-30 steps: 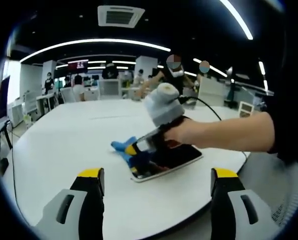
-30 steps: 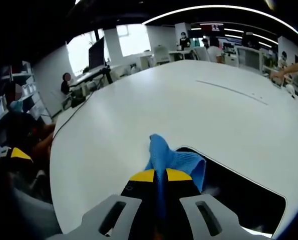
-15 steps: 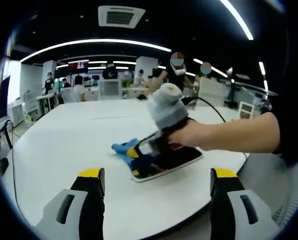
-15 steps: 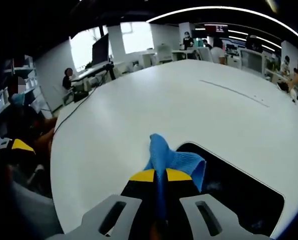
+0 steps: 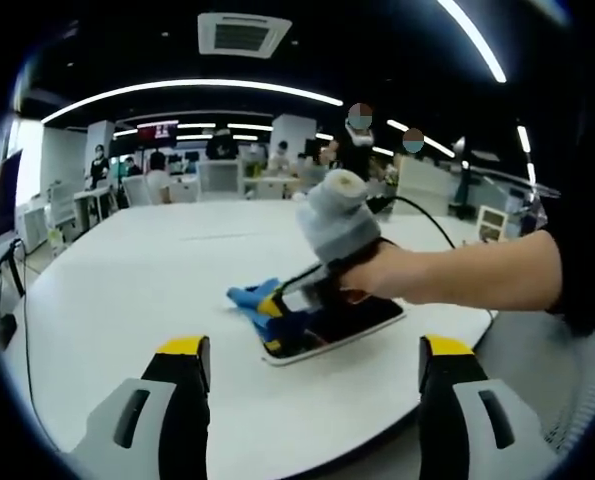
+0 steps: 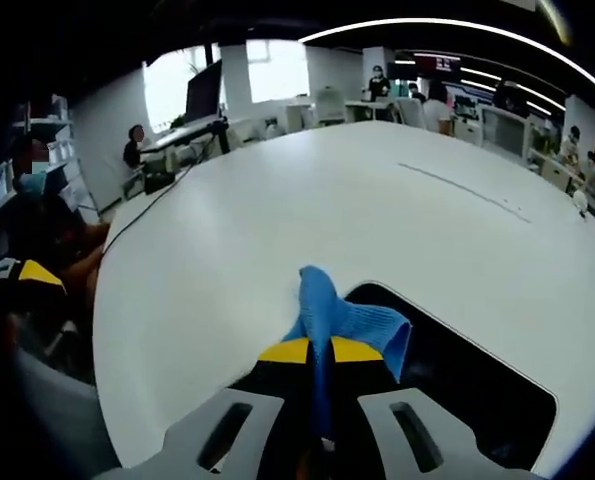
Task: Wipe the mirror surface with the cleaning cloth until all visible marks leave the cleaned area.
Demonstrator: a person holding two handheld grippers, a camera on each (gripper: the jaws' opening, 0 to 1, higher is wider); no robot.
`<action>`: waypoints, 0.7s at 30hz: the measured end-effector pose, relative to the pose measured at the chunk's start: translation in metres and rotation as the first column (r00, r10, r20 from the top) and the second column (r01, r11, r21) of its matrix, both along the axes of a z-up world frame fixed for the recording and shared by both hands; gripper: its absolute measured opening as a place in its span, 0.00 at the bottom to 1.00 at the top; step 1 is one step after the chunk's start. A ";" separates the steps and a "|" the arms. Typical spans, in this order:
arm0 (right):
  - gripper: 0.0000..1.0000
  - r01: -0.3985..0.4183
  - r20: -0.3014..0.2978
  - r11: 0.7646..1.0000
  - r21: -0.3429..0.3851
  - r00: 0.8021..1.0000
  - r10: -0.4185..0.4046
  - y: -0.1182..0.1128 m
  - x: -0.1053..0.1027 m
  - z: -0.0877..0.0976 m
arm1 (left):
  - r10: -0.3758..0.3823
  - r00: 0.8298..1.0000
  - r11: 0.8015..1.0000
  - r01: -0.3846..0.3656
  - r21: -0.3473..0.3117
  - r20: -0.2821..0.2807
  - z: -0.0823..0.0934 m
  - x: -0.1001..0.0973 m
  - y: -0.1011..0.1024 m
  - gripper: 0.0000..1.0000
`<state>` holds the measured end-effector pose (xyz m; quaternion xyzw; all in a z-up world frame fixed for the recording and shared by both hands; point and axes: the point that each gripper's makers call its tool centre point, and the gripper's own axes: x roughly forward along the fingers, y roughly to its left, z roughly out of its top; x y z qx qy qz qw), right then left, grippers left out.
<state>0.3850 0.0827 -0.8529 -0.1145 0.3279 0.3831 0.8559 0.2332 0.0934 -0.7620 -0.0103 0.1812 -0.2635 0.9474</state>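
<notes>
White tabletop [image 5: 127, 300] took up most of the left gripper view, and I had open room across its left and middle, with its curved near edge running low across the frame toward the lower right. My left gripper [image 5: 312, 395] sat at the bottom of the frame, its yellow-tipped jaws standing wide apart with nothing between them. At centre frame the mirror [image 5: 349, 322], a dark slab with a pale rim, lay flat near the table's right edge. The right gripper [image 5: 289, 300] came in from the right, held in a hand [image 5: 382, 272], and pressed the blue cleaning cloth [image 5: 252, 297] against the mirror's left end. A black cable [image 5: 422, 217] arched off behind the hand. Desks and people stood well back along the top of the frame under long ceiling lights.

In the right gripper view, the right gripper [image 6: 310, 351] rose from the bottom centre, its jaws closed together on the cleaning cloth [image 6: 342, 318], which bunched up just ahead of the yellow tips. The mirror [image 6: 457, 400] spread dark toward the lower right, its pale rim cutting diagonally there, and the cloth lay over its near corner. The tabletop [image 6: 307, 210] stretched open and bare above and to the left. At the left edge I saw a yellow tip of the left gripper [image 6: 27, 275]. A bright window and desks lined the upper left.
</notes>
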 end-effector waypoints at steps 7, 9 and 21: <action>0.00 0.002 0.000 1.000 -0.019 1.000 -0.002 -0.012 0.000 -0.001 | -0.006 1.000 1.000 0.006 0.000 -0.002 0.000 0.000 -0.001 0.86; 0.00 -0.008 -0.002 1.000 -0.028 1.000 0.008 -0.014 0.001 -0.001 | -0.008 1.000 1.000 0.008 -0.002 -0.001 0.000 0.000 -0.002 0.86; 0.01 -0.007 0.005 1.000 0.014 1.000 0.007 -0.014 0.003 0.001 | -0.018 1.000 1.000 0.018 -0.003 0.001 -0.002 -0.006 -0.005 0.85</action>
